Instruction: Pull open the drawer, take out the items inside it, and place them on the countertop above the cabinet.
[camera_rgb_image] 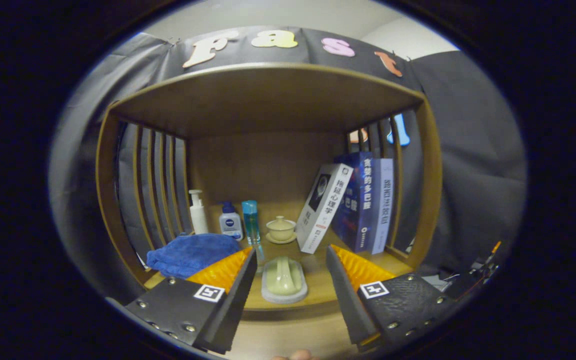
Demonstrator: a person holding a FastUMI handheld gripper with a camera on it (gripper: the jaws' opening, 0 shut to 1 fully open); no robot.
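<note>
Hand-held gripper (288,280) spread wide, one pale green dish (284,281) between fingers on bench (318,280), one blue cloth (193,254), three bottles (230,221), one lidded cup (281,229), three books (363,202) beyond.

The claw (291,280) wears screwed plates with square coded tags.

Pale green dish on the worktop

A pale green oval dish (284,281) with a raised ridge down its middle lies flat near the front edge of the wooden worktop (313,280), in line with the gap between the tool's (291,262) spread fingers, touching neither. Behind it a small pale green lidded cup (281,228) stands upright on its saucer.
</note>
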